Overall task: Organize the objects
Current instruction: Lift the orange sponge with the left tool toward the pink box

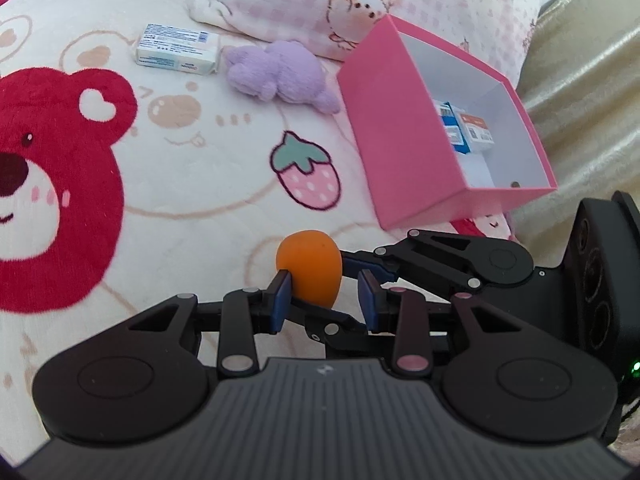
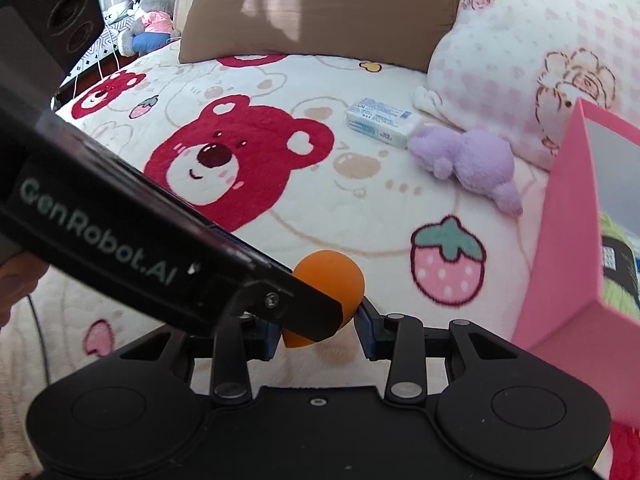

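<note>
- In the left wrist view, a small orange rounded ball is seen in the near middle, over a cream quilted bedspread printed with red bears and a pink strawberry.
- The left gripper is set about the ball: its left blue pad is laid against the ball, while a gap is seen between the ball and the right pad, so its jaws are slack, not clenched.
- The right gripper is brought in from the right, and its black fingers are clamped on the ball from above and below.
- A pink cardboard box with a white inside is placed to the far right; small blue-and-white and orange-and-white cartons are held in it, their print too small to be read.
- A white-and-blue wrapped packet is laid far left of a lilac plush toy, just beside it; its lettering cannot be read.
- A pink checked pillow is seen behind them.
- In the right wrist view, the ball is gripped between the right gripper's own blue pads, the right one pressed on its edge.
- The left gripper's body is stretched in from the left, and "GenRobot.AI" is read on it in pale letters.
- A brown cushion is propped at the far end.
</note>
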The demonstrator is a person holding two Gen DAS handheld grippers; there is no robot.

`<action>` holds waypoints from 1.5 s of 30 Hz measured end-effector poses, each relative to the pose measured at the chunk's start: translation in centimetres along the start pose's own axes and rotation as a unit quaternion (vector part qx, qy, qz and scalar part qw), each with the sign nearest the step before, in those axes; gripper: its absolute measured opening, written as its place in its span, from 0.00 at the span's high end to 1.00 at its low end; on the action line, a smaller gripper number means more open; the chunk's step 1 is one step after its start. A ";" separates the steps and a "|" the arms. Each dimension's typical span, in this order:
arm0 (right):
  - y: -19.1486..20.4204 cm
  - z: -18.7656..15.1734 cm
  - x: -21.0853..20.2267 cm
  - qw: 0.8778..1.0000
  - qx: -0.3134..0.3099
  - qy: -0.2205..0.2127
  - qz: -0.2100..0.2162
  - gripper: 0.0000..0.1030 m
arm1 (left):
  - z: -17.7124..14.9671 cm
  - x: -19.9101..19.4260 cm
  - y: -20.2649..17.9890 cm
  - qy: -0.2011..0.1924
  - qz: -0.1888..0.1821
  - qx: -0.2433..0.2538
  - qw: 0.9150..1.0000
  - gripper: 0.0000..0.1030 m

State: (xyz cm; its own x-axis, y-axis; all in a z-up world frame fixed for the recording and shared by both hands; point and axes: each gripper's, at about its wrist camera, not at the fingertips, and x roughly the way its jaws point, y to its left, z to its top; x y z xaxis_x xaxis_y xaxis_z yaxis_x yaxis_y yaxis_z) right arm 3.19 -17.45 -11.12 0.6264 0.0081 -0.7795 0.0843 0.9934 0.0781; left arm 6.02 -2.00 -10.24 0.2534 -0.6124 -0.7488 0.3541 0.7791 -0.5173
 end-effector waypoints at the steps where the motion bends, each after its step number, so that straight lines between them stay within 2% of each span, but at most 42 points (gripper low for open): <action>1: 0.1 0.0 -0.4 1.000 0.000 0.002 0.001 0.58 | -0.2 -0.2 -0.3 0.000 -0.001 0.001 1.000 0.67; 8: 0.6 -0.3 -2.7 1.000 0.002 0.025 0.009 0.58 | -1.6 -1.5 -2.6 0.008 0.009 0.010 1.000 0.67; 15: 1.9 -0.5 -5.5 0.998 -0.034 0.046 0.003 0.57 | -2.6 -3.1 -4.7 0.019 0.005 0.006 1.000 0.67; 22: 1.4 -0.3 -7.7 0.998 -0.019 0.063 0.022 0.56 | -3.1 -4.4 -7.0 0.021 0.008 0.008 1.000 0.67; 25: 1.1 -0.4 -8.3 0.998 -0.006 0.060 0.027 0.56 | -3.5 -4.7 -7.6 0.009 0.012 0.008 1.000 0.67; 30: 1.1 -0.9 -9.1 0.998 -0.003 0.057 0.029 0.56 | -3.6 -5.0 -8.4 0.015 0.014 0.005 1.000 0.67; 34: 1.1 -0.8 -10.2 0.997 0.013 0.075 0.021 0.56 | -3.6 -5.4 -9.1 0.018 -0.004 0.000 1.000 0.67; 38: 0.6 -0.7 -11.7 0.997 0.022 0.073 0.023 0.56 | -3.6 -5.9 -10.1 0.015 -0.010 0.000 1.000 0.67; 45: -0.2 -0.5 -13.8 0.998 0.030 0.060 0.019 0.55 | -2.7 -6.9 -12.5 0.004 -0.011 0.020 1.000 0.66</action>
State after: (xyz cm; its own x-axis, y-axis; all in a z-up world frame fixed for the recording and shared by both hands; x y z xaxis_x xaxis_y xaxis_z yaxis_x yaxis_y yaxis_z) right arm -5.84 -17.69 -0.65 0.5337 0.0629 -0.8434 0.1099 0.9836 0.1429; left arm -2.62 -7.17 0.28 0.2377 -0.6274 -0.7415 0.3950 0.7599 -0.5164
